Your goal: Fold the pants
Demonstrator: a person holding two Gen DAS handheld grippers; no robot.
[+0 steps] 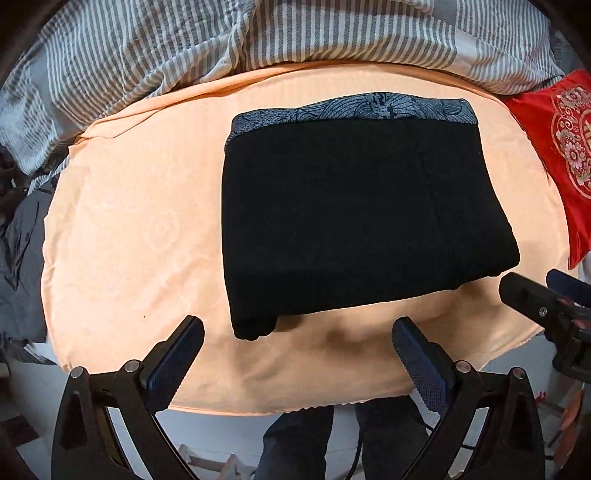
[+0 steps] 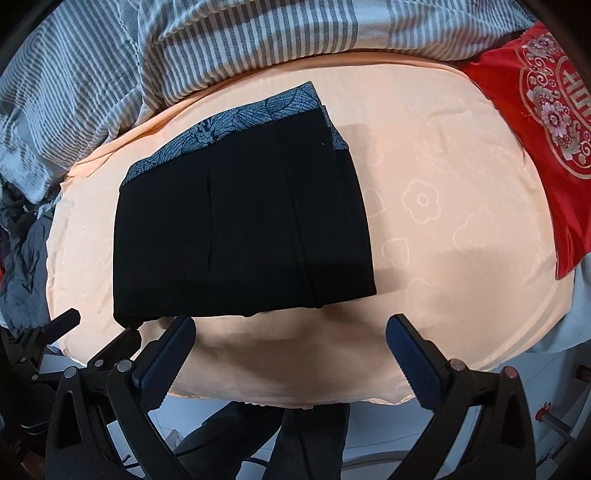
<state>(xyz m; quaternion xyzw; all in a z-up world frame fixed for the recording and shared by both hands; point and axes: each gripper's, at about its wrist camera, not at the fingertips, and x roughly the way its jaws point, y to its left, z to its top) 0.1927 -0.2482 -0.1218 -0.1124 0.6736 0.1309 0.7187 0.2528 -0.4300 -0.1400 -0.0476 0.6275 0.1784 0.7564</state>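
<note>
black pants (image 1: 354, 218), folded into a compact block with a patterned blue band along the far edge, lie mid-frame on the peach sheet (image 1: 129, 229). left gripper (image 1: 297, 338) and right gripper (image 2: 290, 332) hover at lower frame, jaws spread wide, holding nothing. striped duvet (image 1: 258, 33) fills the top; red cushion (image 1: 561, 147) sits right.

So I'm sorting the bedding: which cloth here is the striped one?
The grey-and-white duvet bunched behind the pants; the sheet is plain peach, the pillow red.
</note>
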